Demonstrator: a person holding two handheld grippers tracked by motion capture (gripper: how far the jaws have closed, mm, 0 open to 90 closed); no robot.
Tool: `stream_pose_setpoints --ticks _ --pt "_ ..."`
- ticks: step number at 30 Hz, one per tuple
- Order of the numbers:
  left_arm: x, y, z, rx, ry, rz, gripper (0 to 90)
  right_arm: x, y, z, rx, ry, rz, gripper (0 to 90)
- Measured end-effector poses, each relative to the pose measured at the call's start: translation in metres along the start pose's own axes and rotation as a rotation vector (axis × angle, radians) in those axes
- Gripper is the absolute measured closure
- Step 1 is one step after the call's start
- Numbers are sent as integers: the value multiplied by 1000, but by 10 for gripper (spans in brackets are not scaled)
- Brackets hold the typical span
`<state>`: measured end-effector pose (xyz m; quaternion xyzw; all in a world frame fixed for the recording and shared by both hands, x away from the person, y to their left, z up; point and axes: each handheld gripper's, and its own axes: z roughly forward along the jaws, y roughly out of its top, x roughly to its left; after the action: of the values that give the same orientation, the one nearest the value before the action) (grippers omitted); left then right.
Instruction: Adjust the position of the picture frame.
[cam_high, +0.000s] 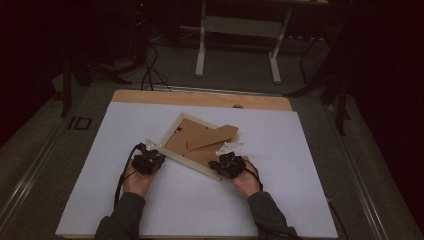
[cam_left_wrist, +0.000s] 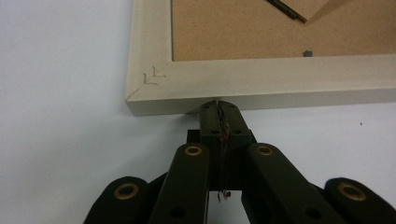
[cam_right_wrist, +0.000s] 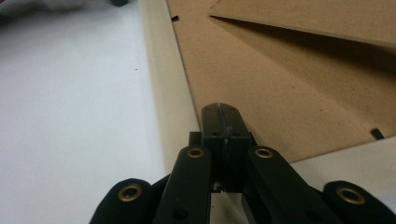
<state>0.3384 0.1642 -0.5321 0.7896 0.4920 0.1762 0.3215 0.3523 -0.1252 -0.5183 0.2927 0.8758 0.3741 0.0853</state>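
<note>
One picture frame (cam_high: 197, 145) is lying face down on the desk (cam_high: 280, 200), with one fold-out cardboard stand (cam_high: 212, 137) on its back. Two grippers are meeting it: the left gripper (cam_high: 148, 161) and the right gripper (cam_high: 227, 165).
</note>
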Motion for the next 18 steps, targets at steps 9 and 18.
stream_pose_setpoints --ticks 9,18 --pt "-2 4 3 6 8 6 900 6 2 2 2 12 -13 900" --pt "-5 6 5 5 8 9 900 13 6 8 0 28 -26 900"
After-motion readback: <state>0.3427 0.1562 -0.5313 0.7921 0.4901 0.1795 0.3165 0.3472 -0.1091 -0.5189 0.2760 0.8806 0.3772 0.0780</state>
